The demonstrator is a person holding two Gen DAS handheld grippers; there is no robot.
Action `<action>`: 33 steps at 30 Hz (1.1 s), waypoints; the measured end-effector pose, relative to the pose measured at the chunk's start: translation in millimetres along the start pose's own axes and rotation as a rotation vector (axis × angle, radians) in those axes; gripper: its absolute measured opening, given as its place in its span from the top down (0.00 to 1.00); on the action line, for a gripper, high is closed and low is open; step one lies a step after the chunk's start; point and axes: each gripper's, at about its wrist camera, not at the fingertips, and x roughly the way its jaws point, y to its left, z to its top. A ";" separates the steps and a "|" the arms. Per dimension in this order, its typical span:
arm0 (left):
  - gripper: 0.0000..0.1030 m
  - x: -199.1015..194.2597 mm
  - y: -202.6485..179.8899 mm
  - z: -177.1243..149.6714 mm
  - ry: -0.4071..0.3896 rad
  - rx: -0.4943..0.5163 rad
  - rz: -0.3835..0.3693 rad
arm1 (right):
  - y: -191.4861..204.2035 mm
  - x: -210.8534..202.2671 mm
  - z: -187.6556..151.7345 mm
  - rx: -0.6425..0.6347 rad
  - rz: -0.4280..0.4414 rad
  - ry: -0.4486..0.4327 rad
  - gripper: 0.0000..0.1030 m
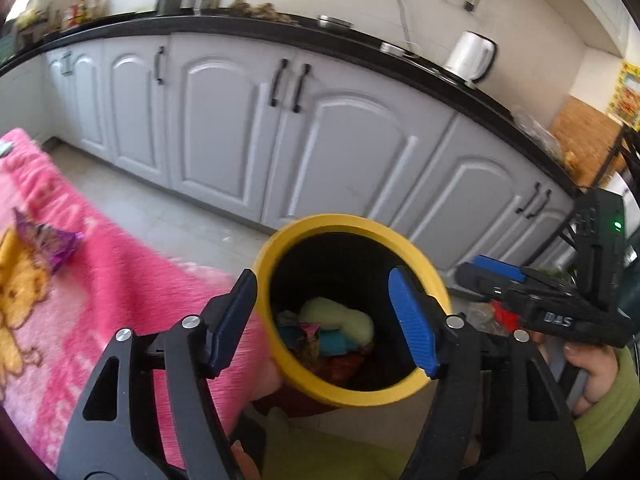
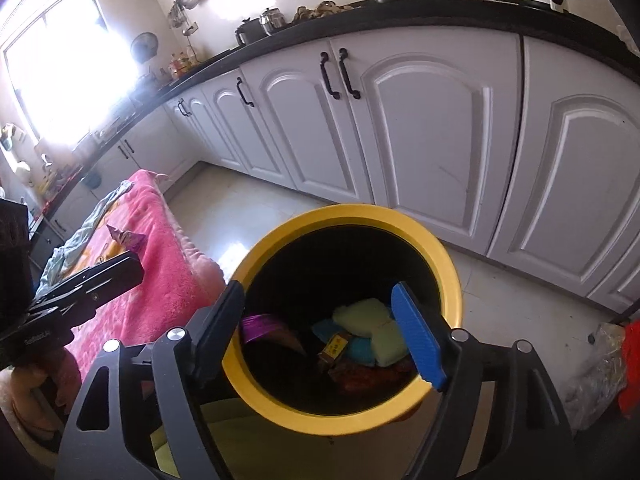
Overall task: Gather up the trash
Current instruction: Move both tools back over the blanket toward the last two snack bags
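Both hand-held grippers over the yellow-rimmed bin, jaws wide and empty: left hand-held gripper framing the opening in its own view, right hand-held gripper likewise, with loose trash lying in the bin's bottom. Step in hand judged as release over the bin. To do it well: jaws kept well apart until clear of the rim, lifted straight up, no brushing of the yellow edge, then a swing toward 10 o'clock in the left view, where a purple wrapper lies on the pink blanket. Approach from above, pinch on the crumpled middle rather than a corner. Counted: two grippers, one bin, one purple wrapper left on the blanket, several pieces inside the bin, exact number hard to tell.
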 end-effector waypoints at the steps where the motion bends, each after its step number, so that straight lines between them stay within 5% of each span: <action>1: 0.37 -3.4 8.5 -0.5 -0.005 -0.020 0.012 | 7.2 0.4 0.6 -0.017 0.005 -0.001 0.28; 10: 0.19 -49.0 77.3 -4.7 -0.078 -0.118 0.134 | 84.1 11.7 11.1 -0.187 0.106 -0.015 0.21; 20: 0.13 -106.8 174.6 -14.3 -0.157 -0.254 0.290 | 165.5 46.4 17.5 -0.334 0.174 0.020 0.18; 33: 0.12 -113.5 259.5 -23.8 -0.058 -0.229 0.450 | 267.7 126.1 33.3 -0.525 0.224 0.080 0.17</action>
